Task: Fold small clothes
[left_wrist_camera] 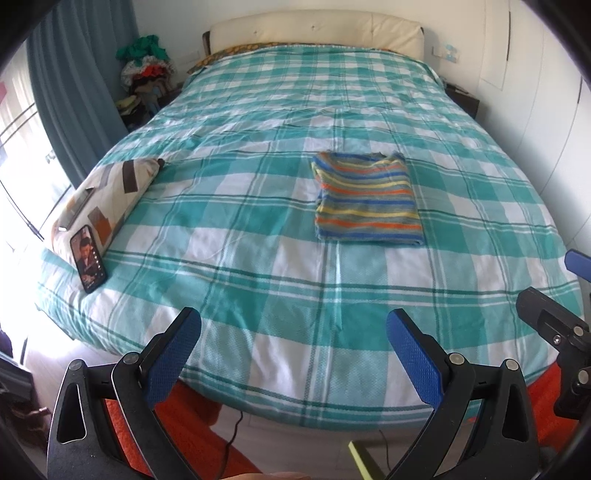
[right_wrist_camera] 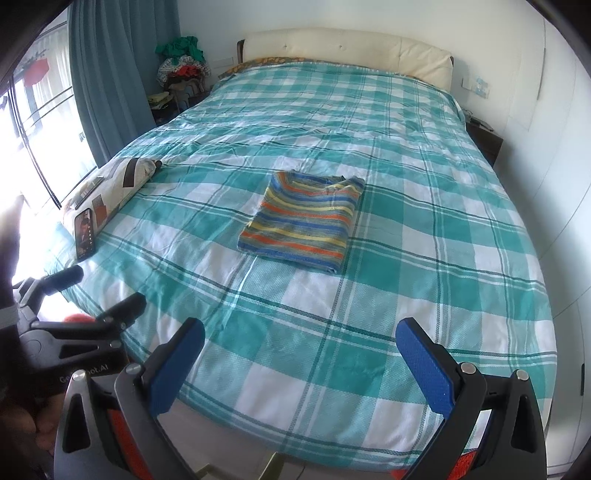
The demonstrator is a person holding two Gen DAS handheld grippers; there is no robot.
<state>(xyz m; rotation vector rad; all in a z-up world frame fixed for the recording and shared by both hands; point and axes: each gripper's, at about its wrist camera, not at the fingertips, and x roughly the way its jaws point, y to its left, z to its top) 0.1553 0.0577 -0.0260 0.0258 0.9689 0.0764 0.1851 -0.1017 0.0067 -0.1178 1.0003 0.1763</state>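
**Both tools idle at the foot of the bed, folded top lying mid-mattress**

Nearest: left hand-held gripper (left_wrist_camera: 293, 354), blue pads spread wide, nothing between them, held over the near edge of the bed (left_wrist_camera: 258, 369). Same for the right hand-held gripper (right_wrist_camera: 300, 360) — fingers apart and gripping nothing, above the teal-and-white checked bedspread (right_wrist_camera: 406, 295). Below the mattress edge, orange rug (left_wrist_camera: 173, 413) on the floor, with a dark cable (left_wrist_camera: 231, 439) trailing across.

Further in, on the left side of the bed: phone (left_wrist_camera: 88, 258) with a lit screen, leaning against a patterned pillow (left_wrist_camera: 110, 199).

Around the middle, slightly right in the left wrist view: striped garment (left_wrist_camera: 365, 201) — folded into a neat rectangle, flat on the bedspread, well apart from both tools and from the pillow.

Farthest: cream padded headboard (left_wrist_camera: 317, 31) against the wall, teal curtain (right_wrist_camera: 107, 85) at the window, heap of clothes (left_wrist_camera: 147, 66) in the corner beside it, dark nightstand (right_wrist_camera: 484, 142) on the right.
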